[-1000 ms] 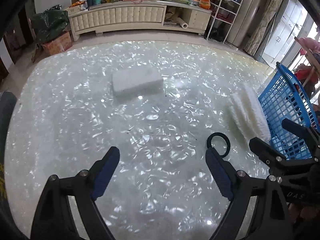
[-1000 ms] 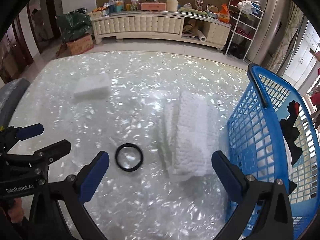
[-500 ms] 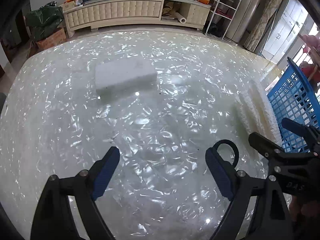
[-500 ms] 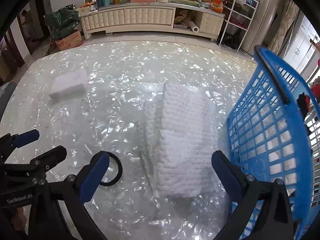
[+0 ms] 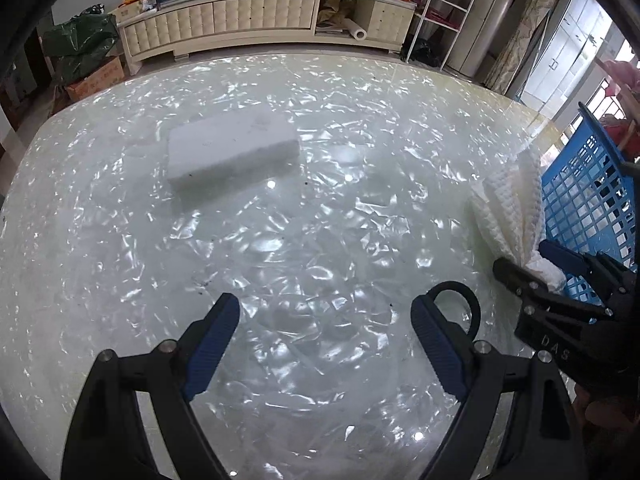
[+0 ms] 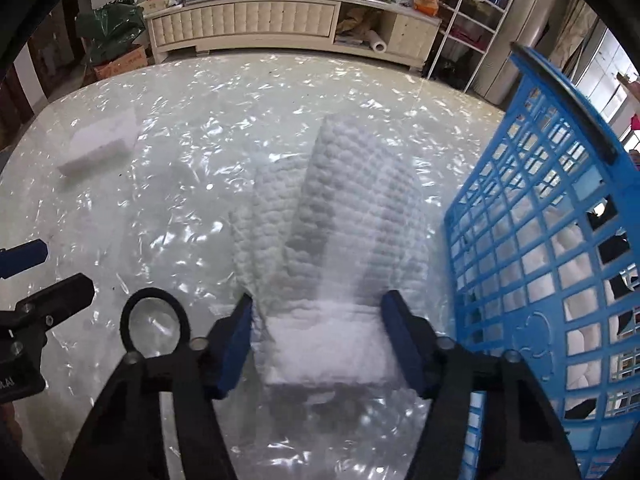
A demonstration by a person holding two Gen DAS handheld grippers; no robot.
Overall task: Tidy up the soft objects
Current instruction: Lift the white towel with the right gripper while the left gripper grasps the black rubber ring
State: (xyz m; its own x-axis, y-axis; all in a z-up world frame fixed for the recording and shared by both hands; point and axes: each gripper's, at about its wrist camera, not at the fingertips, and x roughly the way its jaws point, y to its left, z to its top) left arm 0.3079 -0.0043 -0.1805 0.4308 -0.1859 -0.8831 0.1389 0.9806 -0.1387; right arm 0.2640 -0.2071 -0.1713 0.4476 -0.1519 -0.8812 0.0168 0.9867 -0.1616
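Note:
A folded white waffle-knit towel (image 6: pixel 344 232) lies on the shiny pearl table beside a blue plastic basket (image 6: pixel 532 208). My right gripper (image 6: pixel 324 340) is shut on the near end of the towel, its blue pads pressing both sides. The towel (image 5: pixel 516 204) and the right gripper (image 5: pixel 536 268) also show in the left wrist view. A white sponge block (image 5: pixel 232 156) lies further back on the table (image 5: pixel 320 248); it also shows in the right wrist view (image 6: pixel 100 148). My left gripper (image 5: pixel 324 340) is open and empty, hovering over bare table. A black hair tie (image 6: pixel 154 328) lies near the right gripper's left finger.
The basket holds white and dark cloth items (image 6: pixel 576 276). A cream sideboard (image 5: pixel 256 20) with clutter stands behind the table. A green bag (image 5: pixel 80 44) and cardboard box sit at the back left. A white wire shelf (image 6: pixel 468 20) stands at the back right.
My right gripper moved forward over the towel and closed on its near end. My left gripper moved forward toward the sponge block and stayed open.

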